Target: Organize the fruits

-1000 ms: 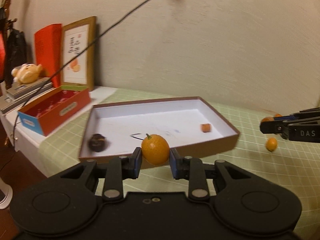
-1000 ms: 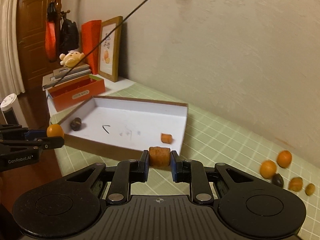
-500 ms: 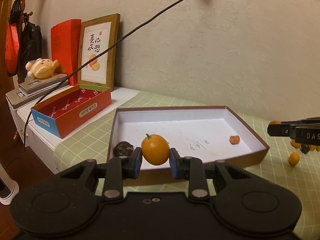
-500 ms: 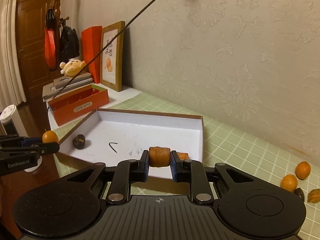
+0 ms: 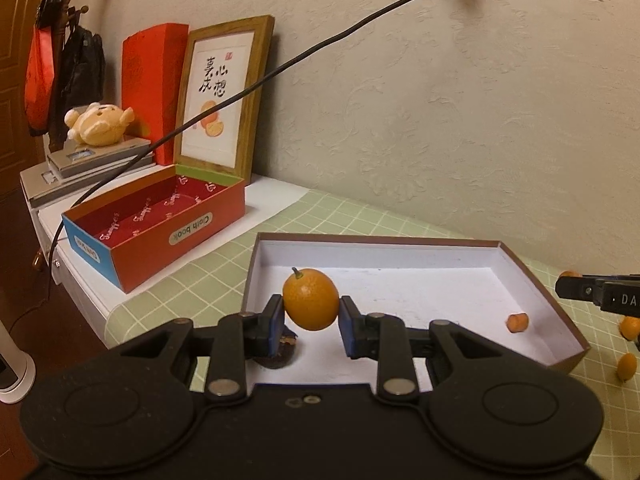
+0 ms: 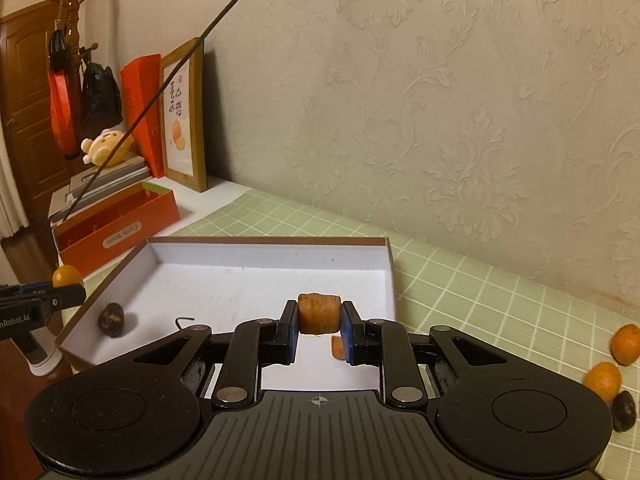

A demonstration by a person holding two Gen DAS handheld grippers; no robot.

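My left gripper [image 5: 311, 312] is shut on an orange kumquat [image 5: 311, 298] and holds it over the near left part of the white shallow box [image 5: 376, 242]. A dark chestnut [image 5: 280, 354] lies in the box below it, partly hidden by the fingers. My right gripper [image 6: 319, 326] is shut on a brown-orange carrot chunk [image 6: 319, 313] above the box's right part [image 6: 390, 264]. A second carrot chunk [image 5: 517, 322] lies in the box; it also shows in the right wrist view [image 6: 338, 347]. The chestnut [image 6: 111, 319] lies at the box's left end.
Loose kumquats [image 6: 625, 344] [image 6: 602, 381] and a dark chestnut [image 6: 623, 410] lie on the green checked cloth to the right. An open red box [image 5: 160, 224], a framed picture [image 5: 222, 96] and a plush toy [image 5: 100, 126] stand at the left. A black cable [image 5: 280, 72] hangs across.
Both grippers have moved forward over the white box with their fruit still held. The left one now hangs above the chestnut; the right one is above the loose carrot chunk.
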